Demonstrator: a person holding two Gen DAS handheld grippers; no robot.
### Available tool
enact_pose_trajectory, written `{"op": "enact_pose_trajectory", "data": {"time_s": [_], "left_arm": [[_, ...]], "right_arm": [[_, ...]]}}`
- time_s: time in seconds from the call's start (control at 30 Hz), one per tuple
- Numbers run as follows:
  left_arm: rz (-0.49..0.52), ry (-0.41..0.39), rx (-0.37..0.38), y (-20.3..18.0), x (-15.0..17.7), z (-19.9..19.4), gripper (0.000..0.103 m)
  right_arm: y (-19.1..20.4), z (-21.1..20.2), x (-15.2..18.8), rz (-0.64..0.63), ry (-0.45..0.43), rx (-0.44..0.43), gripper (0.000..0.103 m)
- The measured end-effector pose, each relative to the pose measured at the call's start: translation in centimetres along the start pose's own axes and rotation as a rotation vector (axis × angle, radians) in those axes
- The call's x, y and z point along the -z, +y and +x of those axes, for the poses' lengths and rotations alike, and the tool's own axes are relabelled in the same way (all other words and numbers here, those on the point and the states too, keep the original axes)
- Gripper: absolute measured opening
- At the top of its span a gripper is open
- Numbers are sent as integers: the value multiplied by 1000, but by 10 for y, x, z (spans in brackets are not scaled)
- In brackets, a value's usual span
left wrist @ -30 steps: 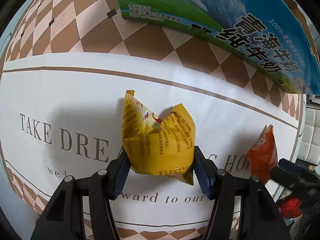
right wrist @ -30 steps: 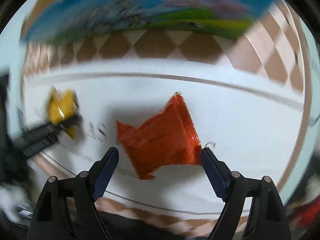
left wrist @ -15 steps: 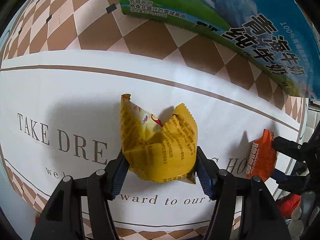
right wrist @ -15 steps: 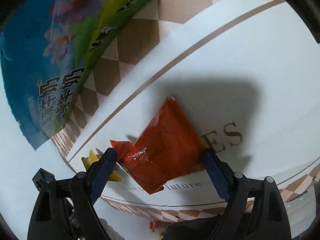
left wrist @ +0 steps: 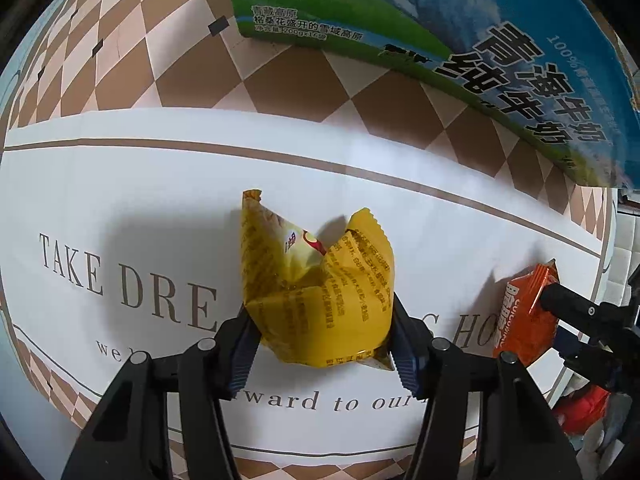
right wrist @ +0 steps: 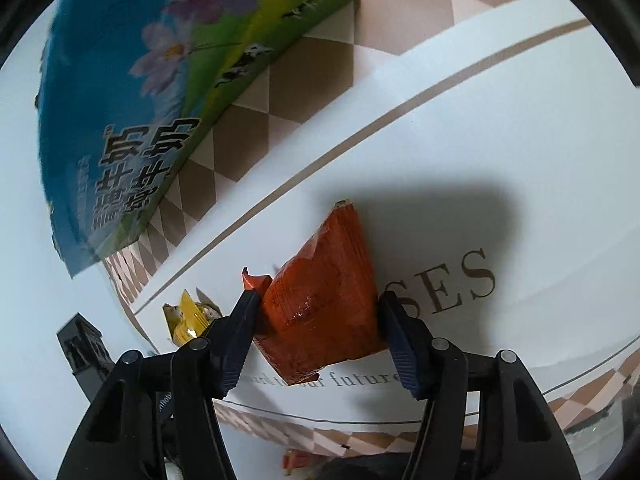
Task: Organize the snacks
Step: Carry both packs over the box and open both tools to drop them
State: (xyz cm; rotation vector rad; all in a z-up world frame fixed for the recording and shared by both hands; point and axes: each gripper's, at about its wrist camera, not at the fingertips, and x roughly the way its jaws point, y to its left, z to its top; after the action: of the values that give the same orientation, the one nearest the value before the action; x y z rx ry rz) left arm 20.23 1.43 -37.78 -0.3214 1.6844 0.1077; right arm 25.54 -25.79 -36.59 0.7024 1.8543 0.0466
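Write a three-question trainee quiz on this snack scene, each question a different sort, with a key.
1. True or false: the left gripper is shut on the yellow snack packet.
2. What does the right gripper grip? A) the milk carton box B) the orange snack packet C) nothing
3. Fill in: both packets rest on a white printed ____.

Key
1. True: its pads press the packet's sides.
2. B: its jaws have just been closing, and the pads now press on that packet.
3. tablecloth
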Motion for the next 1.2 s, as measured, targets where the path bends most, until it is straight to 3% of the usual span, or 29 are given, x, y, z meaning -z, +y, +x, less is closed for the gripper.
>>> {"op": "enact_pose_trajectory", "data": {"time_s": [0.37, 0.77, 1.0, 1.2], "left_arm": [[60, -53, 41, -23, 8, -31, 54], [151, -189, 111, -50, 14, -122, 54], [184, -273, 179, -73, -15, -179, 54], [205, -292, 167, -97, -67, -193, 54]], "right_arm": [[21, -10, 7, -86, -42, -10, 64], [58, -71, 18, -256, -142, -10, 64], [87, -132, 14, -347, -235, -60, 64], [115, -164, -18, -399, -290, -81, 64]]}}
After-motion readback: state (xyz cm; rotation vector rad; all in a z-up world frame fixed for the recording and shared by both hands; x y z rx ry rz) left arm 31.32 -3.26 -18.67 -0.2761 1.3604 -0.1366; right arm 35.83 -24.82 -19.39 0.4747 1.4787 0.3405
